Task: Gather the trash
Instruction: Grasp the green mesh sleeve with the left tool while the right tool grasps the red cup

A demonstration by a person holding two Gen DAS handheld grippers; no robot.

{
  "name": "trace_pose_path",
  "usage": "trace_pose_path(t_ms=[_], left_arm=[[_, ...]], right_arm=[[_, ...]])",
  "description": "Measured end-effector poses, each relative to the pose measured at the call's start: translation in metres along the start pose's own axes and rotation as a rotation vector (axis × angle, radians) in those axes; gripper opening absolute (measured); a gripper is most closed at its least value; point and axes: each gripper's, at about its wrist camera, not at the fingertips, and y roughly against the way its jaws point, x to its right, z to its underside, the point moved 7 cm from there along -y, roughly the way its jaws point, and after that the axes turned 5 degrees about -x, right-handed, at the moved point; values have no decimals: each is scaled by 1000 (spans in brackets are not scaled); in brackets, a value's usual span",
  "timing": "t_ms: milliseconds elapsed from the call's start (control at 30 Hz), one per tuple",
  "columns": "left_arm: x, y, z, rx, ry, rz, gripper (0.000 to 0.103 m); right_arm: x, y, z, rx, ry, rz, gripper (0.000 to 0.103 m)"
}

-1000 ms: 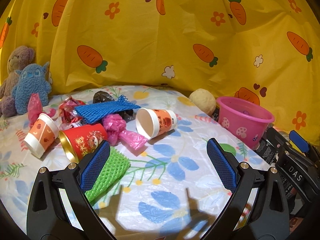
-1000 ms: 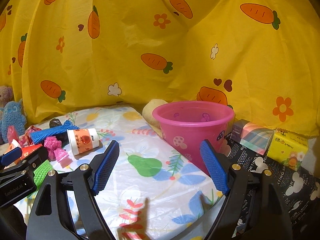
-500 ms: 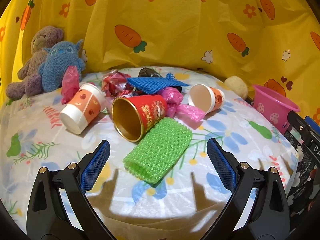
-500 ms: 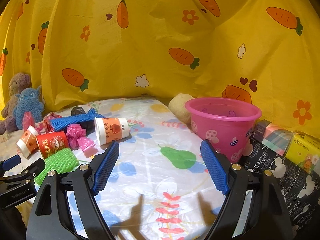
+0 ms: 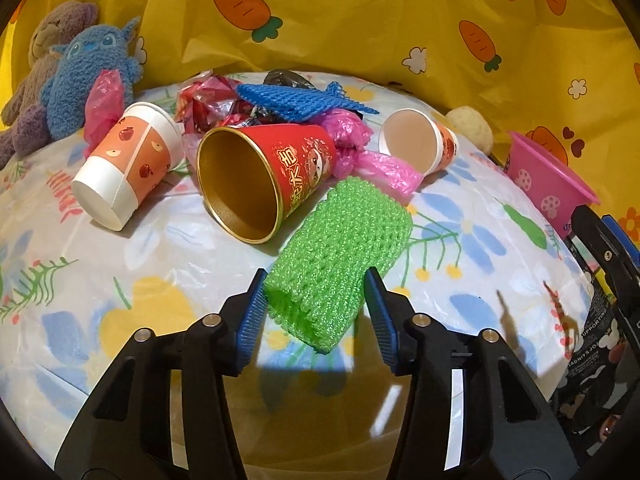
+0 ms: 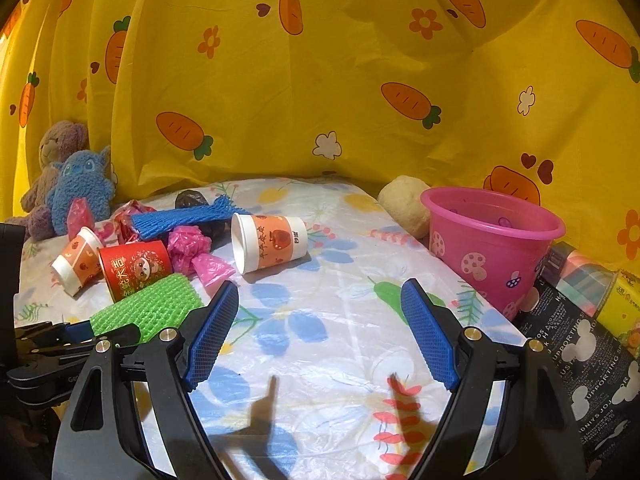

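— Where's the green foam net?
— On the flowered table cover, just beside the red cup. My left gripper has narrowed since half a second ago; its pads now clamp the net's near end.
— And the right?
— My right gripper hangs wide apart, empty, pink bucket ahead.

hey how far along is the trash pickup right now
Nothing looks binned yet; what shows of the pink bucket is empty. The left gripper is at the green foam net, pads flanking it. The red cup, both paper cups, bags and wrappers remain. The right gripper is empty.
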Motion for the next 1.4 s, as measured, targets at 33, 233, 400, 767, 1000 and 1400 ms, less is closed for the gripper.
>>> trace_pose_path(t_ms=[33, 233, 400, 767, 1000, 1400], left_arm=[[0, 1, 0, 6, -1, 3, 36], [2, 11, -4, 38, 14, 46, 12], [4, 27, -9, 88, 21, 66, 11], [-32, 77, -30, 240, 120, 3, 11], [-74, 95, -34, 289, 201, -94, 11], [-104, 97, -35, 296, 254, -76, 11]], right_arm=[[-2, -2, 0, -4, 2, -3, 81], [-10, -10, 1, -21, 16, -17, 81], [-11, -17, 2, -34, 17, -20, 81], [-45, -24, 1, -53, 80, -91, 81], [-114, -27, 0, -59, 187, -205, 81], [-183, -58, 1, -199, 275, -242, 65]])
